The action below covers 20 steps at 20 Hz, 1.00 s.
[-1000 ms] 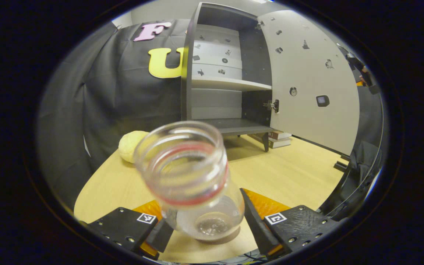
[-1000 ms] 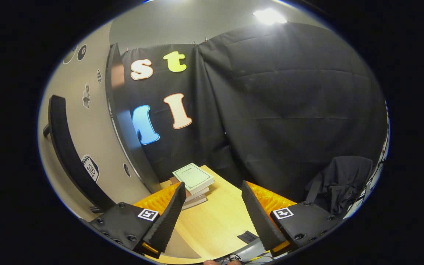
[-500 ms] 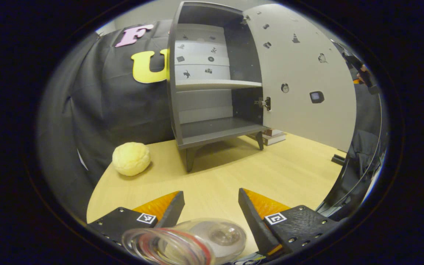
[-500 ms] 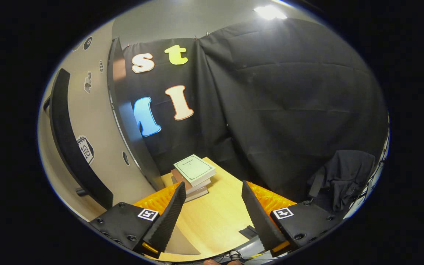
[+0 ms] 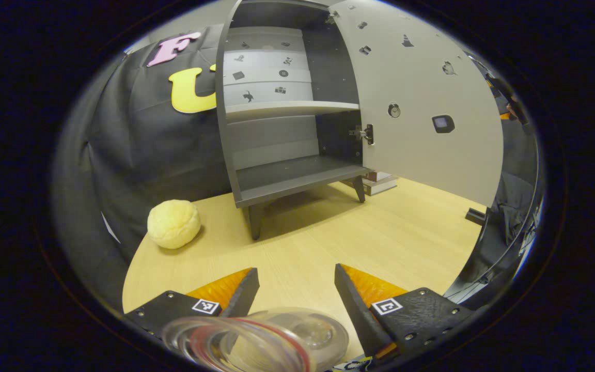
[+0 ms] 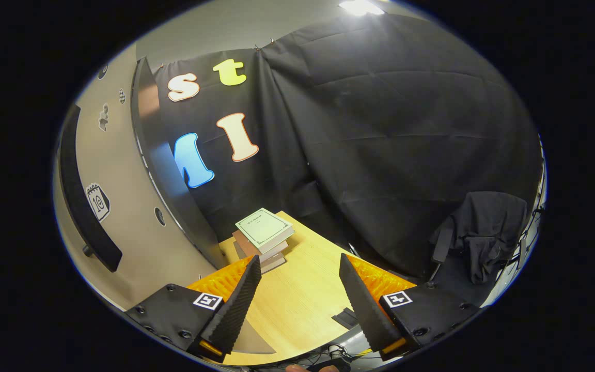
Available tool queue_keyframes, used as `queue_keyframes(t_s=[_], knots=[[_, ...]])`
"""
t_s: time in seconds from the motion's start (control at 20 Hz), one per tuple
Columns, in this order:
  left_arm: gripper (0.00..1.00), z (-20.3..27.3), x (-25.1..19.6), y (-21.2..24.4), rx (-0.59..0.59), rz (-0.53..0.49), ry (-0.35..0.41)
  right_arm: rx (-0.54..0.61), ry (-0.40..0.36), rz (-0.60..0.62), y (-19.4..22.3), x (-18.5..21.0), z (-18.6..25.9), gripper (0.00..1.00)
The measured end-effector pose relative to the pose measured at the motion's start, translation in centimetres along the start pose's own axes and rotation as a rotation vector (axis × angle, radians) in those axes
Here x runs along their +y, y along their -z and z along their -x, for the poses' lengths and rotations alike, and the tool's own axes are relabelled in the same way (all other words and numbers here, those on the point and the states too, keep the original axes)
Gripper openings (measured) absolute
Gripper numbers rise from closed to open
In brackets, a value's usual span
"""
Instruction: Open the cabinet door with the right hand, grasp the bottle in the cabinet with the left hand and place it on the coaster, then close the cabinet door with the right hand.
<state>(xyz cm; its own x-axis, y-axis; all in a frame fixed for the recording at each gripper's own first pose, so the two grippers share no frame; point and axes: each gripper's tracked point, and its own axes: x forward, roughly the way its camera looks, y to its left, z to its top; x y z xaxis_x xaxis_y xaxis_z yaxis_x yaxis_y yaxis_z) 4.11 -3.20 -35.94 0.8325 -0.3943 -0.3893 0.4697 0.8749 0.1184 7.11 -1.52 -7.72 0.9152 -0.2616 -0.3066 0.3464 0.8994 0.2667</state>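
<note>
Now closing step: cabinet door swung wide, handle just left of open, empty right hand-held gripper. Bottle released on desk, below open left hand-held gripper.

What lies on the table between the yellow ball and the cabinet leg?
Bare table in the left gripper view: nothing lies between the yellow ball and the cabinet leg.

Even overhead light; ceiling lamp glares. Cabinet shadows table. Edges bow; near bottle blurred.
</note>
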Motion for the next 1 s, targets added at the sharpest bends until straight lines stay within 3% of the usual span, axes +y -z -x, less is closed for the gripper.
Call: queue_keyframes(t_s=[0.05,0.1,1.0], knots=[[0.89,0.0,0.0,-0.1,-0.008,0.004,0.000,-0.003,0.002,0.004,-0.1,-0.1,-0.1,0.90],[0.89,-0.1,0.1,-0.1,-0.012,0.009,0.000,-0.006,0.002,0.008,-0.2,-0.2,-0.2,0.97],[0.89,3.2,1.5,-4.0,-0.086,0.103,-0.031,-0.011,-0.020,0.037,0.0,0.7,-0.4,0.97]])
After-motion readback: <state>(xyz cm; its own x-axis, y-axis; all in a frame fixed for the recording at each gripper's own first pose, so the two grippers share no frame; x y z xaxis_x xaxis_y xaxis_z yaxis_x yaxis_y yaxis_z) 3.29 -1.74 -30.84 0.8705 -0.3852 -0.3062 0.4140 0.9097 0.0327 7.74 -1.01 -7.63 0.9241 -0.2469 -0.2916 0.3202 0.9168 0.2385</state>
